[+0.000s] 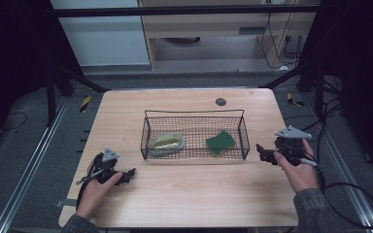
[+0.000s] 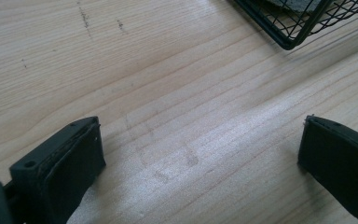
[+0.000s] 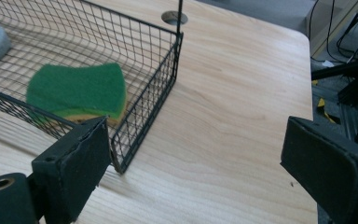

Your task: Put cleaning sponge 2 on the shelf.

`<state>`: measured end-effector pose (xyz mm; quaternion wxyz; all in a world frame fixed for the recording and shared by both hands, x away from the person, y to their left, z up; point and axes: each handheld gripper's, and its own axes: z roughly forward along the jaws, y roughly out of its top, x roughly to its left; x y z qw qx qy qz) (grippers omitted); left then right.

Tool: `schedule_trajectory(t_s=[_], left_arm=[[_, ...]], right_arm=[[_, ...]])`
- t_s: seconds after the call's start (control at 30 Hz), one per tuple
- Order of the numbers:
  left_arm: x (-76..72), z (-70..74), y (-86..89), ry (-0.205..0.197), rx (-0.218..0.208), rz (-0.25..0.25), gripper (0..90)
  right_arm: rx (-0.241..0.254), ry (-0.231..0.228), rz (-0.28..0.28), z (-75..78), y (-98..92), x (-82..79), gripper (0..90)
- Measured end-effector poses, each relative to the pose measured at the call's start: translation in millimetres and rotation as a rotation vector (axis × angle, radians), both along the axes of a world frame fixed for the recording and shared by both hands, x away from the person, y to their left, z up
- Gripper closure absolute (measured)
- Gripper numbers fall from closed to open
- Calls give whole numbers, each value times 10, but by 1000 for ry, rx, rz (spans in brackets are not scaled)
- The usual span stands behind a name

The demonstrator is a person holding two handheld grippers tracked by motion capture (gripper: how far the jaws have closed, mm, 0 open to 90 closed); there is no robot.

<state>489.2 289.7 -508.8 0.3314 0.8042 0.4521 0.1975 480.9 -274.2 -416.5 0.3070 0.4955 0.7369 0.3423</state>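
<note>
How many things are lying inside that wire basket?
2: a green sponge at the right end of the wire basket, and a grey dish with something yellowish in it at the left end. Nothing else seems hidden.

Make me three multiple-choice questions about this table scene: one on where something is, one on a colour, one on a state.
1. Where is the sponge?
A. in the wire basket
B. on the bare table
C. on the floor

2. What colour is the sponge's top?
A. red
B. green
C. blue

3. How is the right tool?
A. shut on the sponge
B. shut on the basket
C. open, holding nothing

Answers: 1 A, it lies inside the mesh walls, right end. 2 B, green in both views. 3 C, the jaws stand wide apart over the table.
</note>
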Motion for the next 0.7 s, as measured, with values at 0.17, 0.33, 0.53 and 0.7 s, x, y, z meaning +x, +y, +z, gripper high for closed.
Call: schedule_trajectory(t_s=[0.17,0.33,0.53,0.7], left_arm=[[0,0,-1,0,0,1,0],[0,0,-1,0,0,1,0],[0,0,0,0,0,1,0],[0,0,-1,0,0,1,0]], right_arm=[[-2,16,-16,-134,-59,4,86],[0,40,-26,-282,-89,35,85],[-8,80,-32,-478,-110,102,80],[10,116,-25,-624,-106,172,83]])
